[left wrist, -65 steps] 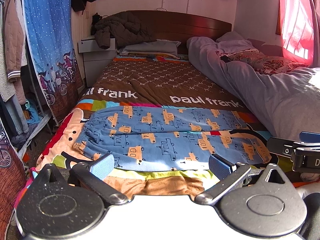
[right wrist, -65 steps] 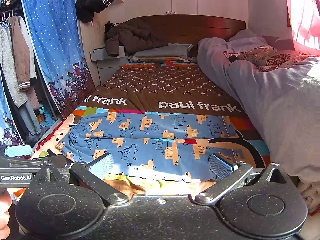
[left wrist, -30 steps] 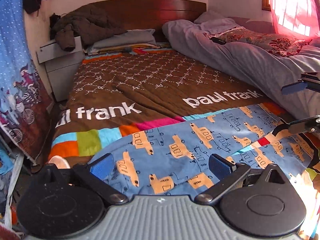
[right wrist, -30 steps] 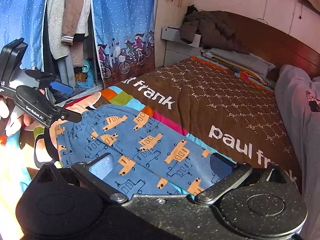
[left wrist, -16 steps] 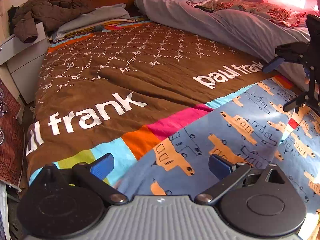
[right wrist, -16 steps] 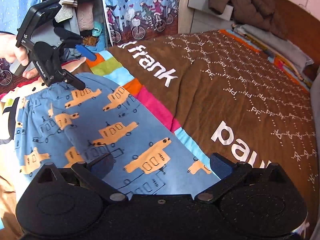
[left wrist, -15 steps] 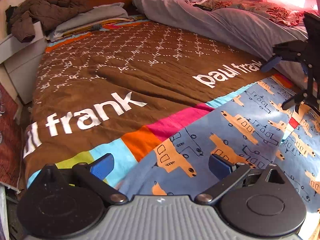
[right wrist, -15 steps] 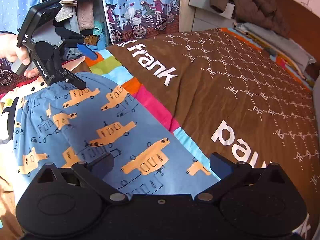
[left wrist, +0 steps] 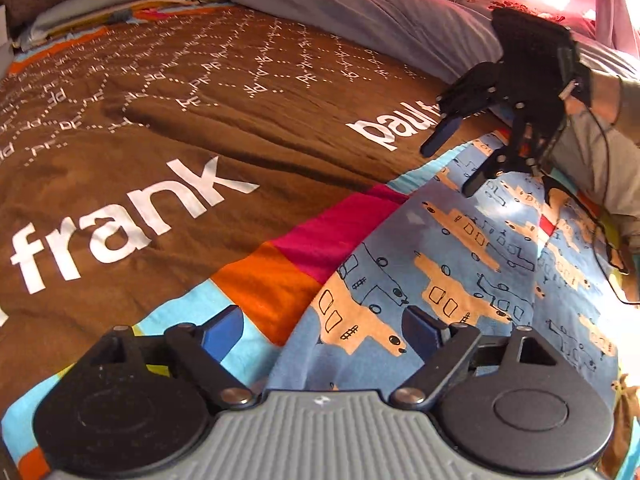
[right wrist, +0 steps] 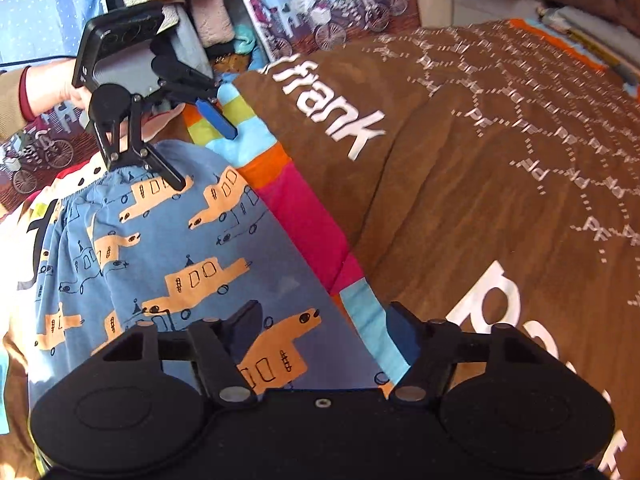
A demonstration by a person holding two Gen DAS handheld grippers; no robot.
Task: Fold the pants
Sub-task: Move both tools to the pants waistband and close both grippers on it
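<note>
Pants (left wrist: pixel 460 280) lie flat on the bed (left wrist: pixel 160 120), no fold yet; left hand-held gripper (left wrist: pixel 320 328) and right hand-held gripper (right wrist: pixel 320 328) closing over far edge, nothing pinched.

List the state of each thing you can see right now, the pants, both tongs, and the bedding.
Pants: lying spread out on the bed, not yet folded.
Left tongs: closing, straddling the pants' far edge.
Right tongs: closing, straddling the same edge further along the pants.
Brown bedspread: spread out, slightly creased.
Grey duvet: bunched along the bed's side.
</note>
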